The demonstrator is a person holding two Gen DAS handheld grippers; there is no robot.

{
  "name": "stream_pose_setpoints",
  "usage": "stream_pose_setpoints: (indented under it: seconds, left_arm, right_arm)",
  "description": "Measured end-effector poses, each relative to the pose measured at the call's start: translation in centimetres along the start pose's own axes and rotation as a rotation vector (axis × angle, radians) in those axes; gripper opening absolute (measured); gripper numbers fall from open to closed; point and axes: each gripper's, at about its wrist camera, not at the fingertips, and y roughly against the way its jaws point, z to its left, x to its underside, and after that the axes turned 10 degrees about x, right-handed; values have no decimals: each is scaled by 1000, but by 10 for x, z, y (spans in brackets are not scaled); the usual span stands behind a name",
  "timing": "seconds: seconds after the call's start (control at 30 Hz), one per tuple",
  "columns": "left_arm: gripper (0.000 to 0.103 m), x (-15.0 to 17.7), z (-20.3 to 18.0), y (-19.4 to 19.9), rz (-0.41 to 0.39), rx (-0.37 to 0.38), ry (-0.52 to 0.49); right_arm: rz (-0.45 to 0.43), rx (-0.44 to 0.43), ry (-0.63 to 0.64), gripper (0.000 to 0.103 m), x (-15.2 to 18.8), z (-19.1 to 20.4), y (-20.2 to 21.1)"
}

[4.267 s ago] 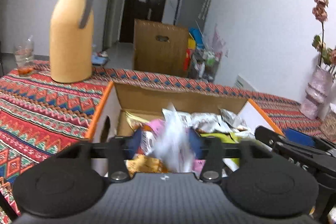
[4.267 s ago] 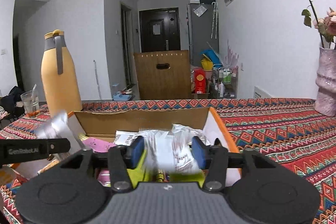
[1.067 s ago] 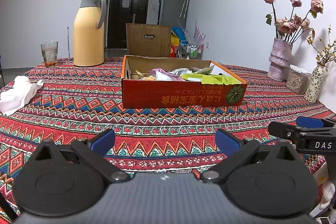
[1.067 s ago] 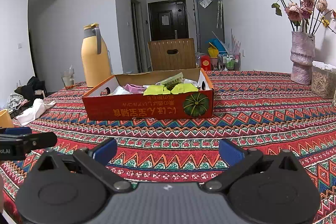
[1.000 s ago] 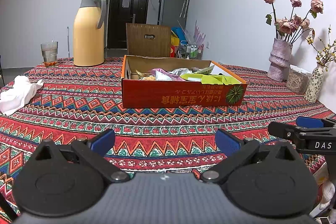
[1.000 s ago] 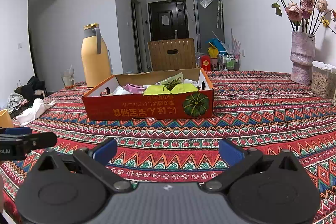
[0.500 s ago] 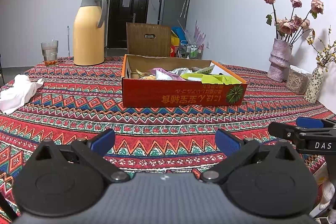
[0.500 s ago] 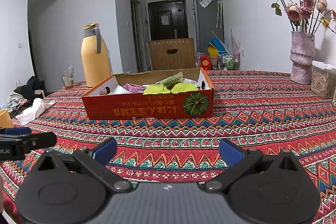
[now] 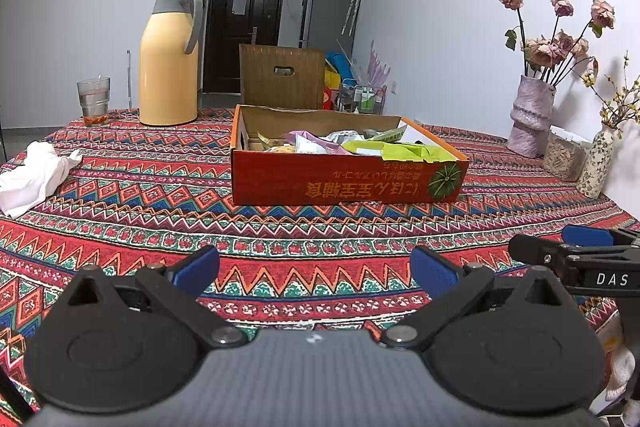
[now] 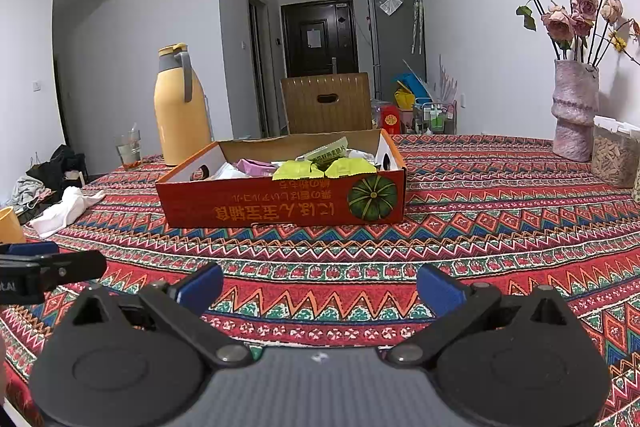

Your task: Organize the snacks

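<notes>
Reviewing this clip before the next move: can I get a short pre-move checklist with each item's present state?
1. Left gripper open, empty: ok.
2. Right gripper open, empty: ok.
3. Snack packets inside the cardboard box: ok.
4. Loose snacks on the tablecloth: none in view, ok.
5. Table edge below the grippers: cannot tell.

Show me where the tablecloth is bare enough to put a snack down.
Bare cloth: the wide strip between the snack box and both open grippers, left gripper and right gripper; also between box and white cloth. Crowded: the box itself, and the far right by the vase and jar.
</notes>
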Motion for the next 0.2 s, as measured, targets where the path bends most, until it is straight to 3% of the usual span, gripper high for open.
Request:
stream_pose_setpoints:
  seconds: [0.2]
  left_arm:
    - [103,0,0,0,-4,17,1]
  right_arm:
    - [1,0,0,103,0,0,0]
